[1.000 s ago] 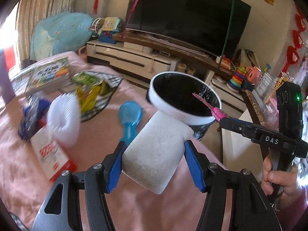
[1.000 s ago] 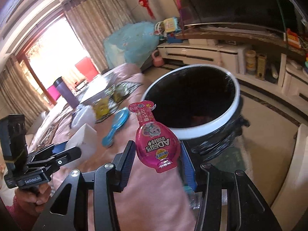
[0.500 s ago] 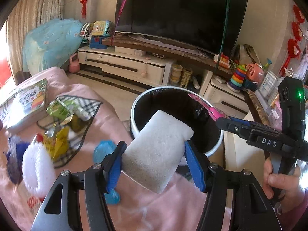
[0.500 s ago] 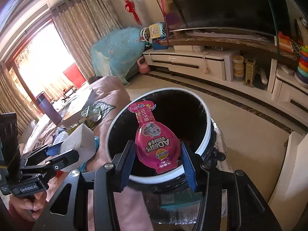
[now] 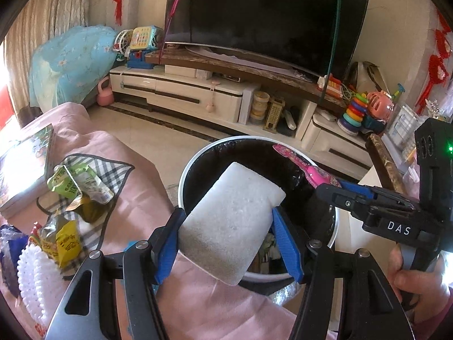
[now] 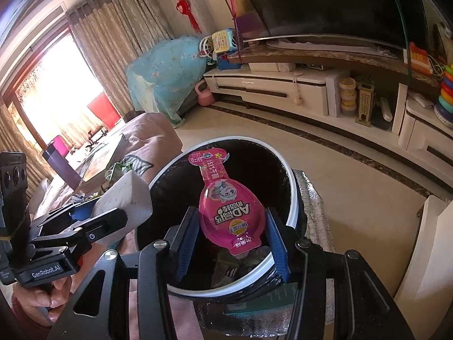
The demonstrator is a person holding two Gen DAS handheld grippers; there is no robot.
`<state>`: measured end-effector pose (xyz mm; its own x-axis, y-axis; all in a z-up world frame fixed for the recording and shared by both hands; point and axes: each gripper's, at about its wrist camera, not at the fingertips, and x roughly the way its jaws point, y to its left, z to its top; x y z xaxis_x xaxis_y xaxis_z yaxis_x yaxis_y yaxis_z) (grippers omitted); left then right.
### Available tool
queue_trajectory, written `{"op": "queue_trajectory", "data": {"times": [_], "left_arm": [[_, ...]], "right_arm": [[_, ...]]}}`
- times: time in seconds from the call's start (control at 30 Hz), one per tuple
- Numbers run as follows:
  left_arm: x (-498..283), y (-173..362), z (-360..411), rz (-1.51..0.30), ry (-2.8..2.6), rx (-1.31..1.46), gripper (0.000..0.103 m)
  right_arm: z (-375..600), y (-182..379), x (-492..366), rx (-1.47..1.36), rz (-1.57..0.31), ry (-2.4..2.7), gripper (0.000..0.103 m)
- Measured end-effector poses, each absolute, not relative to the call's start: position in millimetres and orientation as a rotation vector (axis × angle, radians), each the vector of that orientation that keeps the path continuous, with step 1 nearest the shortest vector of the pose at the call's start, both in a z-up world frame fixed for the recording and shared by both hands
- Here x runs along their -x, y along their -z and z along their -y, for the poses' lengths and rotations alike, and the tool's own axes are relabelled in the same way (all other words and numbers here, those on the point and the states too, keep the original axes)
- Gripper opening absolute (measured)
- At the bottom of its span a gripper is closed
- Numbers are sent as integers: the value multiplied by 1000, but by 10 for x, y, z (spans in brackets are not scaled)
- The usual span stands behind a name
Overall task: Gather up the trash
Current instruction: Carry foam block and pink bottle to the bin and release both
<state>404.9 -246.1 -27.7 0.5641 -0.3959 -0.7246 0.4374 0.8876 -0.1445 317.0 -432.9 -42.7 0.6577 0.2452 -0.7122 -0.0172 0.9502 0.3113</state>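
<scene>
My left gripper is shut on a white foam block and holds it over the near rim of the black-lined trash bin. My right gripper is shut on a pink drink pouch and holds it over the open bin. The right gripper with the pouch also shows in the left wrist view at the right. The left gripper with the foam block shows at the left in the right wrist view. Some trash lies in the bin's bottom.
A pink-covered table at the left holds green and yellow wrappers on a checked cloth, a white bristly item and a book. A TV cabinet with toys stands behind the bin, across bare floor.
Both grippers have moved forward from above the table to over the bin, each still holding its item. The bin now lies directly below them.
</scene>
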Motion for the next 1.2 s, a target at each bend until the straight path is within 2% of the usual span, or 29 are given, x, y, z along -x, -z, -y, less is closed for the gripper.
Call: {"op": "queue_trajectory", "data": {"times": [0.2,0.4,0.47,0.6,0.67,0.93,1.2], "left_arm": [[-4160,355,2542,-848,492,-69,62],[-4215,385,2578,-864,492,-72,71],[-4209,383,2552,-866,485,-59,74],[-4146,354,2463,-853,496,-15,78],[-4114,348,2444,-845,495,-10,81],[-3731,355,2113,-812,483,17,81],[-3112,430,1514,-823,405,68,81]], "right_arm": [[4359,441,-3246,-283,-849,-149,48],[4436,460,-3330,-308,-858,-158,51],[4468,456,-3336,-329,-855,-164,61],[4474,418,-3287,-341,-841,-160,64],[4457,385,-3248,-349,-829,-158,68],[4350,264,-2951,-390,-779,-153,74],[3894,331,-2669,-394,-803,-221,86]]}}
